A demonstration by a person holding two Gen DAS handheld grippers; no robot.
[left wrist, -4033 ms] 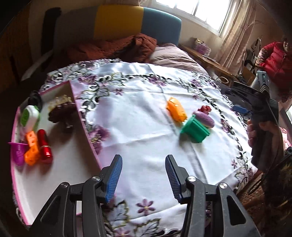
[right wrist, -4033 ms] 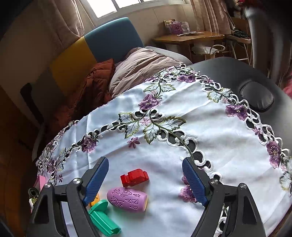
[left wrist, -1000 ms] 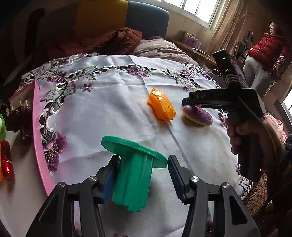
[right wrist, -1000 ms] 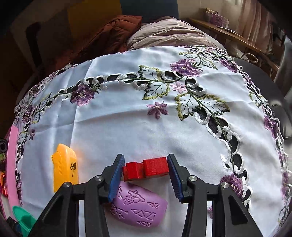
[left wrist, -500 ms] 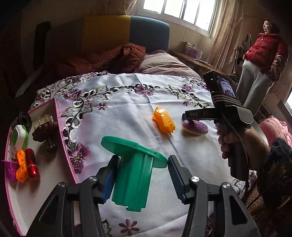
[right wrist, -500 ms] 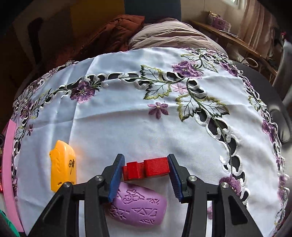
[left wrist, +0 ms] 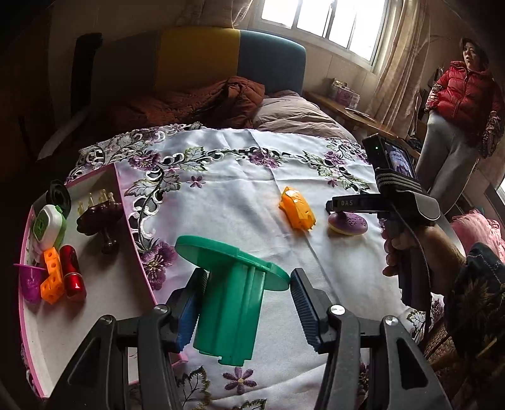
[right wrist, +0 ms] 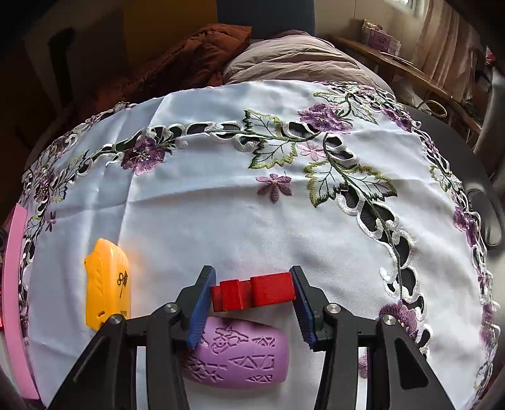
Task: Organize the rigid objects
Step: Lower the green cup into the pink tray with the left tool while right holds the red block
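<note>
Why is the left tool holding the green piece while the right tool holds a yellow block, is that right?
Not quite. The block in the right tool is red, not yellow: the right wrist view shows the red block clamped between its pads. The left tool does hold the green piece.

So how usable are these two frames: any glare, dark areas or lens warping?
Left wrist view: the window is blown out, the left background near black, the green piece sharp. Right wrist view: even light on the tablecloth, which bulges from fisheye warping; corners dark; the red block crisp.
</note>
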